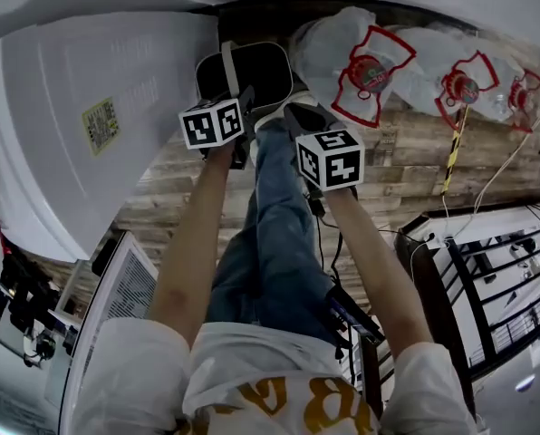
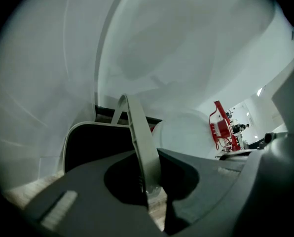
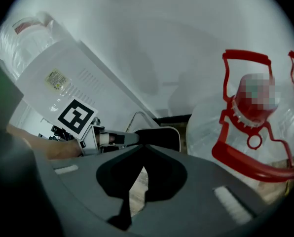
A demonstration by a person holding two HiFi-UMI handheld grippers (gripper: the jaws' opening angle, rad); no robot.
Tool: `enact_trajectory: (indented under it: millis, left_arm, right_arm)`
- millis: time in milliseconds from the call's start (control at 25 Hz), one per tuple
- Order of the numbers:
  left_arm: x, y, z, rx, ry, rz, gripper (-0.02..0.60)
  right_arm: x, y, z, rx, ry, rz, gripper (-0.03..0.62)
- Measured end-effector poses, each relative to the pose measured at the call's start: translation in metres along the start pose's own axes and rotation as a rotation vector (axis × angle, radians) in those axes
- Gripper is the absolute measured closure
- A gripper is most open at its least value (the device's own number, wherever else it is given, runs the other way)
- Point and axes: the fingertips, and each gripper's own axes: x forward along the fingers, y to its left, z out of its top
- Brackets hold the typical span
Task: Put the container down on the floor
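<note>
The container (image 1: 263,72) is a black bin with a pale rim and a thin pale handle (image 1: 226,65). It is ahead of my knees, by the wall. My left gripper (image 1: 245,102) is shut on that handle. In the left gripper view the handle band (image 2: 137,132) runs up between the jaws of the left gripper (image 2: 152,181), with the container (image 2: 88,149) behind. My right gripper (image 1: 299,114) is just right of the bin, shut and empty. In its own view the right gripper (image 3: 143,145) points at the container (image 3: 162,135). I cannot tell whether the bin touches the floor.
Large clear water jugs with red carriers (image 1: 361,62) (image 1: 460,84) lie on the wood floor (image 1: 406,161) right of the bin; one jug (image 3: 250,127) is near the right gripper. A white appliance (image 1: 80,125) stands at the left, a dark wire rack (image 1: 496,270) at the right.
</note>
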Motion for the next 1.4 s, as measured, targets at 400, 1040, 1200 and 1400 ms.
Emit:
enact_trajectory:
  millis: [400, 1040, 1200, 1400]
  left_arm:
    - [0.051, 0.028, 0.003, -0.009, 0.002, 0.019, 0.549]
    - [0.089, 0.041, 0.012, -0.008, -0.030, 0.141, 0.550]
    - [0.091, 0.048, 0.007, 0.026, -0.041, 0.191, 0.549]
    - [0.093, 0.062, -0.008, 0.048, -0.004, 0.240, 0.550]
  right_arm:
    - [0.034, -0.025, -0.033, -0.017, 0.053, 0.009, 0.565]
    - [0.049, -0.022, -0.053, -0.057, 0.112, 0.029, 0.566]
    - [0.051, -0.025, -0.061, -0.044, 0.128, 0.035, 0.566]
    - [0.051, -0.027, -0.066, -0.043, 0.135, 0.032, 0.566]
